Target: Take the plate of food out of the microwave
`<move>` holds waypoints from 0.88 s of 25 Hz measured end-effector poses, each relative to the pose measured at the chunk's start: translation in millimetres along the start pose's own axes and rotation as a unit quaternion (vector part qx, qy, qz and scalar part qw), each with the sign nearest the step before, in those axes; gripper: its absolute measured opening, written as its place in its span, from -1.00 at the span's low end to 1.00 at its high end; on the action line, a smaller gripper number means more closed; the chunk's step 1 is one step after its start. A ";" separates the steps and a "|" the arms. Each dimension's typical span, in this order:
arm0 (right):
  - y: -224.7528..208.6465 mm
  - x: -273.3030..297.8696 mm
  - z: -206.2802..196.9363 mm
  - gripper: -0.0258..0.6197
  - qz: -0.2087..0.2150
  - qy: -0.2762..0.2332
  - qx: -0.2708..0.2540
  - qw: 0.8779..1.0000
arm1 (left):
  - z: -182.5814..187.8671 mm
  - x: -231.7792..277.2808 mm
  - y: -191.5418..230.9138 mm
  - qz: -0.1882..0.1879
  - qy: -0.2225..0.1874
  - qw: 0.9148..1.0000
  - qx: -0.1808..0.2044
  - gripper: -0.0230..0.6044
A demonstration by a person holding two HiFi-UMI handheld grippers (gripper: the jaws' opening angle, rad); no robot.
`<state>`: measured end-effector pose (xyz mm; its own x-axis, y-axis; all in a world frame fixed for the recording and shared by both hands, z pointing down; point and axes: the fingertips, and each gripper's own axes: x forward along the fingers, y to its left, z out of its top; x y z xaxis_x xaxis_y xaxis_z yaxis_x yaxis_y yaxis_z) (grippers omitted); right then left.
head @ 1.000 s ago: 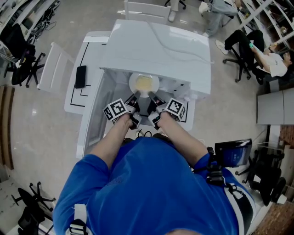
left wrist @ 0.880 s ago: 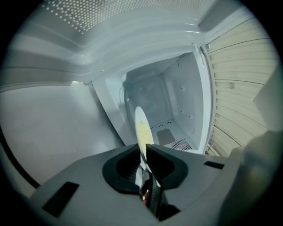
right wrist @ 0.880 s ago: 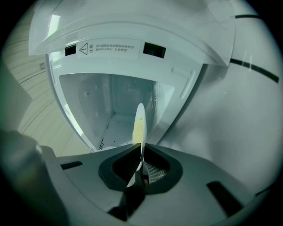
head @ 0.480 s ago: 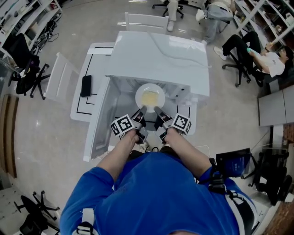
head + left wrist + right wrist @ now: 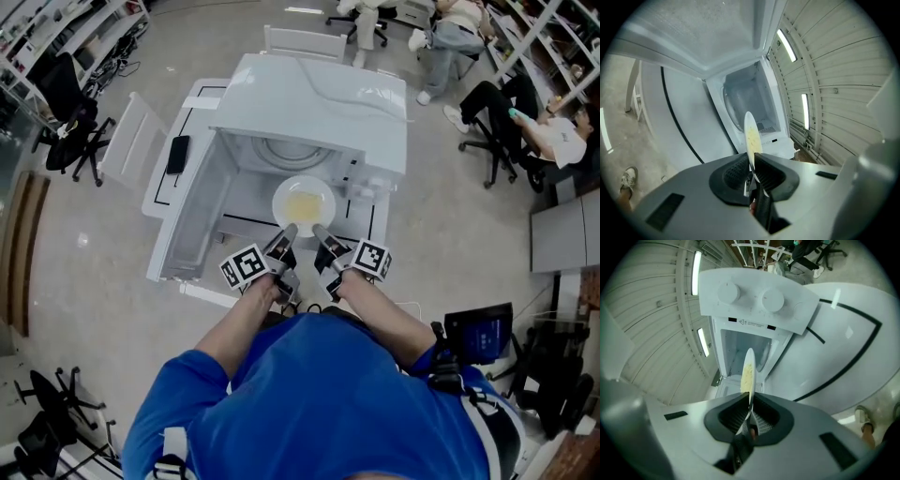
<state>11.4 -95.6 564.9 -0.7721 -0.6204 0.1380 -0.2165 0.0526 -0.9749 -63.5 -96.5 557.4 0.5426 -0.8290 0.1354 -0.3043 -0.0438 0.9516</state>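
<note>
While your left gripper (image 5: pixel 288 231) and right gripper (image 5: pixel 320 232) clamp the plate (image 5: pixel 304 201), you face: open microwave (image 5: pixel 314 103), white table (image 5: pixel 199 117), pale floor (image 5: pixel 84 281), office chairs (image 5: pixel 67 112), possibly a phone (image 5: pixel 178 153).

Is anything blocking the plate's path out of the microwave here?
Nothing visible. The plate, gripped at its near rim by the left gripper and right gripper, is in front of the open microwave; its door is swung aside.

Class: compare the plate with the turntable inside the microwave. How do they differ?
The plate carries yellow food; the turntable is bare. The plate is outside the microwave, clamped by the left gripper and right gripper; the turntable lies inside. Both are round.
</note>
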 end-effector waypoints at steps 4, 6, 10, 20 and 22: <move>-0.3 -35.1 -7.8 -0.83 0.006 0.016 -0.011 1.000 | -30.9 -14.6 -13.7 -0.001 -0.015 1.000 0.001 -0.79; 0.4 -56.9 -13.3 -0.83 0.014 0.023 -0.009 1.000 | -52.4 -22.1 -20.3 -0.003 -0.023 1.000 0.001 -0.79; -1.1 -106.2 -26.9 -0.83 0.025 0.037 -0.009 0.999 | -99.8 -41.4 -34.7 -0.003 -0.040 0.999 -0.003 -0.81; 7.1 -150.1 -59.2 -0.83 0.042 0.077 -0.012 0.996 | -140.4 -82.5 -50.2 0.007 -0.061 0.998 -0.010 -0.81; 8.7 -163.6 -69.0 -0.83 0.045 0.082 -0.010 0.996 | -150.0 -94.7 -56.4 0.007 -0.060 0.998 0.001 -0.81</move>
<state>94.6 60.4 545.9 -0.8752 -0.4773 0.0787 -0.1529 0.1187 -0.9811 19.7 68.1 532.3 0.4403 -0.8905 0.1142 -0.3129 -0.0330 0.9492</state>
